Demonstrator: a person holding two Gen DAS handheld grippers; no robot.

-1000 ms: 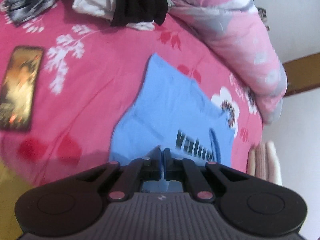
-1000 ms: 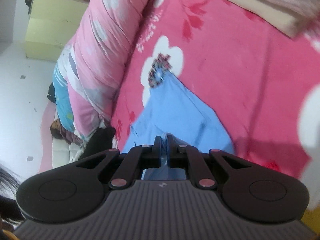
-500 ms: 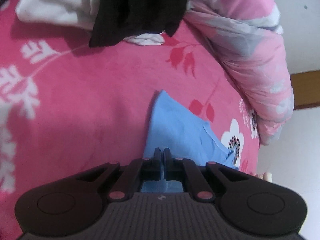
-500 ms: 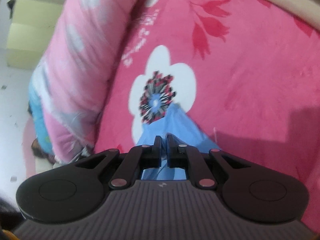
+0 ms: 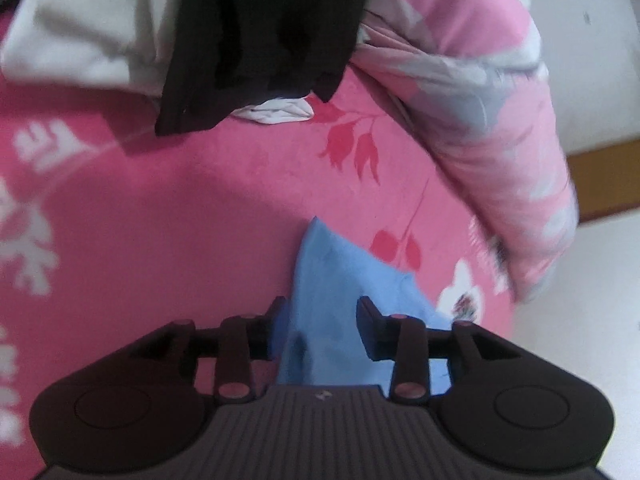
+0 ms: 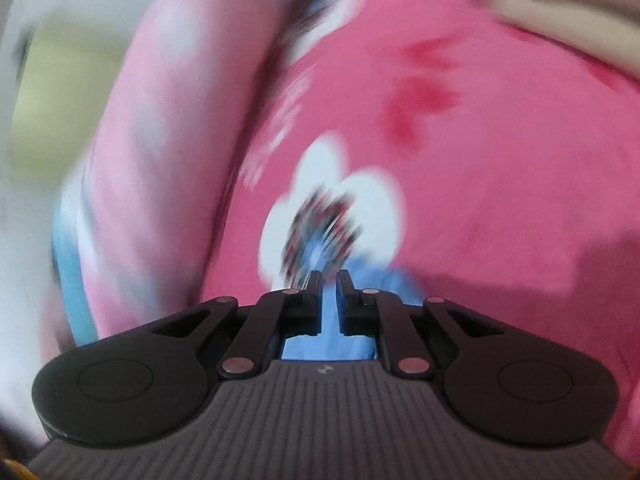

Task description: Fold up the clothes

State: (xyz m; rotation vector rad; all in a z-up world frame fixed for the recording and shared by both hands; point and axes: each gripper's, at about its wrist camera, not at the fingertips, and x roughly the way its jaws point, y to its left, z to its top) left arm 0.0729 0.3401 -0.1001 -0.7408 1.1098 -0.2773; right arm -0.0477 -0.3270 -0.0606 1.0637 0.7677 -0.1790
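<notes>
Both hand-held grippers have come down low and forward over the bed (image 5: 168,208) since the earlier pictures, carrying the blue shirt (image 5: 332,284) toward the far side, so much less of the shirt shows now and its printed word is hidden.

The left hand-held gripper (image 5: 320,312) has just been opening. Its jaws stand apart with the blue cloth lying loose between them, so it has let go. The right hand-held gripper (image 6: 325,280) has just begun to open too. Only a thin gap shows between its jaws, with blue cloth in that gap. That view is very blurry, so it is hard to tell if the pads still pinch the shirt.

The shirt lies on the pink flowered bed, near the middle, with one pointed corner aimed at the far side. A black garment (image 5: 260,40) and a white cloth (image 5: 88,28) sit far off at the top. A rolled pink quilt (image 5: 480,112) lies along the right.

What could go wrong? The two sides are being dropped at different times. If the right side stays pinched while that hand pulls back, it may drag the cloth and make the fold crooked. The loose cloth between the left jaws could also catch on a pad when the hand lifts away. The soft bed may let the fold slide open.
</notes>
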